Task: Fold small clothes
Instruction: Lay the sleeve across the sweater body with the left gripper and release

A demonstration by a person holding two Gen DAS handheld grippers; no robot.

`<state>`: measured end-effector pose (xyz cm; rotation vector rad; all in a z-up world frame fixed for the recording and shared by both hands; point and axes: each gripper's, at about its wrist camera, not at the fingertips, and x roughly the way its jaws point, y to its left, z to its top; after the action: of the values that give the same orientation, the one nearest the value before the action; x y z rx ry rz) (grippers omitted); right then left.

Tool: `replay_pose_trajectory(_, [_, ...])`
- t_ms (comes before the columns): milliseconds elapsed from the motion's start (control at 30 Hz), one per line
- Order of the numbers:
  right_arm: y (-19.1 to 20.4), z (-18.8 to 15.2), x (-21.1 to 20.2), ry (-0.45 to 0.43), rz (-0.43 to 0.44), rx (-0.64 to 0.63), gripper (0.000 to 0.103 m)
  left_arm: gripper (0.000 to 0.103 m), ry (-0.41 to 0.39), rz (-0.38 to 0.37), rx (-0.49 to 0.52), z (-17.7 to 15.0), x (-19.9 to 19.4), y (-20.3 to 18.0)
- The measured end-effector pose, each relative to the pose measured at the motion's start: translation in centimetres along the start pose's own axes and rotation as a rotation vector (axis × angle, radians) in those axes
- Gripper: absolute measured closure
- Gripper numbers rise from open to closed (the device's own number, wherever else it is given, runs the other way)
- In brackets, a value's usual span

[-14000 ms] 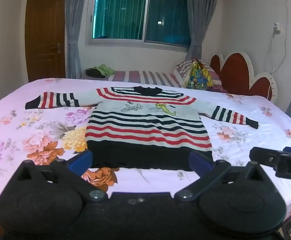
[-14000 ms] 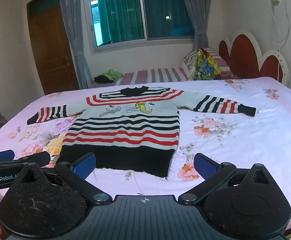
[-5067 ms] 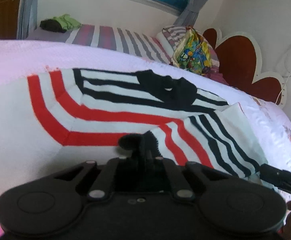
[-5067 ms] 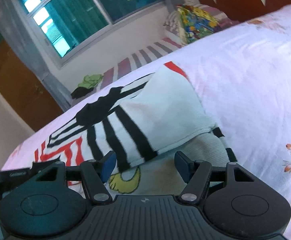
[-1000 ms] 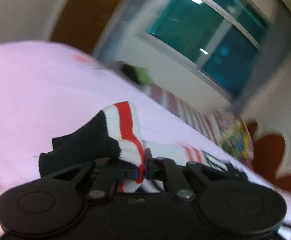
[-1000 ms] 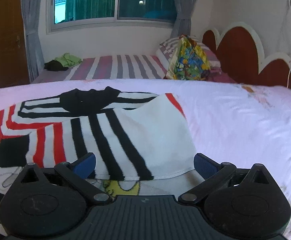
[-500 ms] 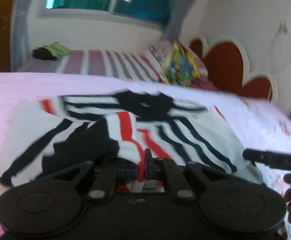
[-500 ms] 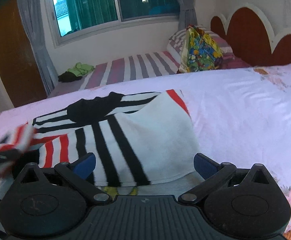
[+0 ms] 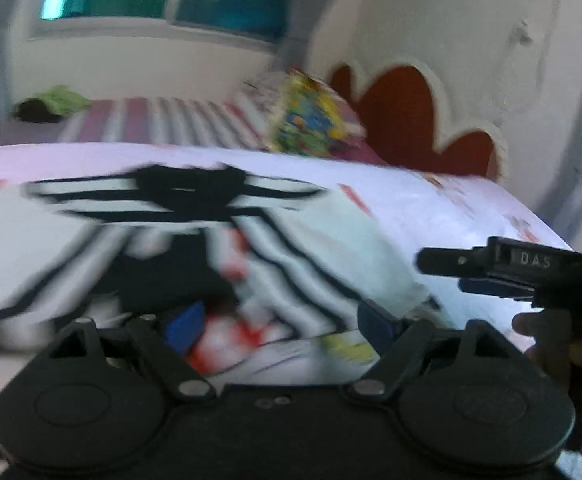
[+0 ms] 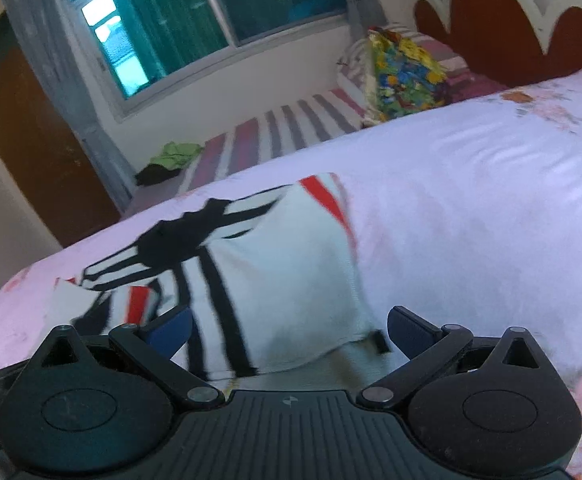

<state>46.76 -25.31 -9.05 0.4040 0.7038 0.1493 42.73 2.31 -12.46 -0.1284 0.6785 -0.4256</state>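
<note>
The striped sweater (image 9: pixel 211 232) lies on the bed, white with black and red bands and a black collar. Both sleeves are folded in across its chest. My left gripper (image 9: pixel 279 320) is open just above the left sleeve's black cuff (image 9: pixel 171 284), which lies loose on the chest. This view is blurred. My right gripper (image 10: pixel 289 326) is open and empty, low over the folded right sleeve (image 10: pixel 283 280). It also shows in the left wrist view (image 9: pixel 491 268), off to the right.
The bed (image 10: pixel 471 200) has a pink floral sheet. A striped mattress (image 10: pixel 283 128) lies behind it with a colourful pillow (image 10: pixel 403 68) and a green cloth (image 10: pixel 175 152). The red headboard (image 10: pixel 511 24) stands at the right.
My left gripper has opened and let go of the left sleeve cuff, which now lies on the sweater's chest. My right gripper has tilted and dropped closer to the folded right sleeve.
</note>
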Motion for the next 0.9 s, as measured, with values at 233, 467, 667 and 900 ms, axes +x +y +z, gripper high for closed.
replay_pose_trajectory(233, [7.4,-2.0,2.1,-0.006,0.133,-0.182,0.0,0.024,0.022,0.369,-0.028,-2.6,-6.9,10.6])
replay_pose_trajectory(467, [15.0,-5.1,5.0,-0.007,0.088,-0.499,0.035,0.042,0.074,0.408,-0.094,-3.3,-4.9,15.4])
replay_pose_trajectory(667, [17.5,-7.1,7.5,0.023,0.036,-0.65,0.035,0.044,0.062,0.38,-0.072,-3.1,-3.5,15.2])
replay_pose_trajectory(900, [15.7,-5.5,8.1,-0.03,-0.041,-0.589,0.097,0.065,0.065,0.344,-0.071,-2.1,-3.0,15.2])
